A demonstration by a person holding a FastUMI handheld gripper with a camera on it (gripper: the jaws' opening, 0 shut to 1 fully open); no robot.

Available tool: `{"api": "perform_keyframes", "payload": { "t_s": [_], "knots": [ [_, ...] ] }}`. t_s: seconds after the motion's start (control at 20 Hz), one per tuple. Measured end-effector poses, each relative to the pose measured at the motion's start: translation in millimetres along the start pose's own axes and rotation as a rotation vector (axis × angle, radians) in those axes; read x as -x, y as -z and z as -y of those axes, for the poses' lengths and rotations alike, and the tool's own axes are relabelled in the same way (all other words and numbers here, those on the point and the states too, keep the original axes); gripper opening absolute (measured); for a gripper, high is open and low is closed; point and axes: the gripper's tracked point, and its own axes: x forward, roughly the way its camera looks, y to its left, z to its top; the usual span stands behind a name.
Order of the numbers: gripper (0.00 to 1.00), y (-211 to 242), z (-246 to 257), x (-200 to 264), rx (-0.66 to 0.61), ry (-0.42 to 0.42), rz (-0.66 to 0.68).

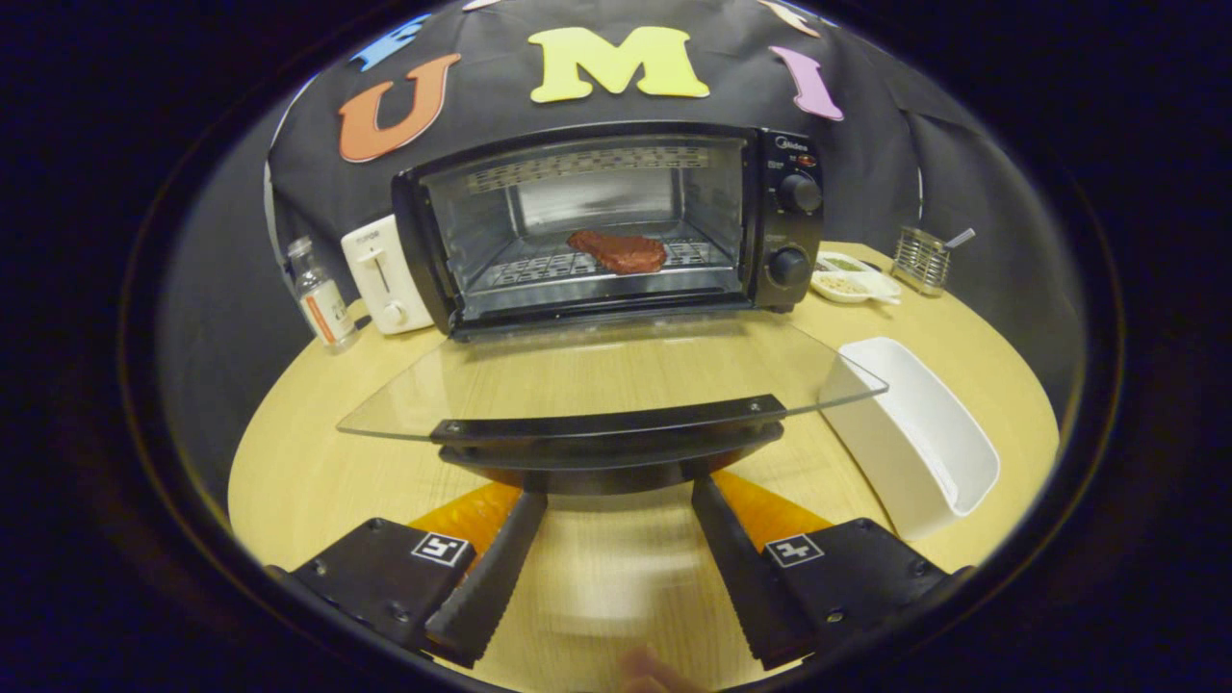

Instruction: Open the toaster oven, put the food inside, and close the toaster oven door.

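The red-brown slab of meat [618, 251] already lies on the rack of the black toaster oven [608, 223], whose glass door [597, 377] hangs open. The gripper [618, 491], fingers spread and empty, sits just under the door's black handle [608, 433]; it should lift squarely from below the middle of the handle

Clear glass door [606, 375], wood-grain table [318, 462]

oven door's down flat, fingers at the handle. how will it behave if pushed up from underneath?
The glass door is probably rigid and hinged at the toaster oven, so it should swing, not flex. Its black handle looks smooth; the open gripper beneath may slip. The oven looks light and might slide back.
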Motion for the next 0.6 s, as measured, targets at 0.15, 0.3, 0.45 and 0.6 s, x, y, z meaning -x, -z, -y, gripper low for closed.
{"api": "perform_keyframes", "payload": {
  "t_s": [0.15, 0.3, 0.45, 0.6],
  "knots": [
    [0.97, -26.7, 1.1, -4.2, -0.023, -0.004, 0.022],
    [0.97, -58.8, 3.5, -11.3, -0.016, -0.003, 0.043],
    [0.97, -95.2, 9.8, -16.5, 0.003, 0.015, 0.079],
    [0.97, -134.9, 9.2, -14.3, 0.026, 0.013, 0.144]
  ]
}}
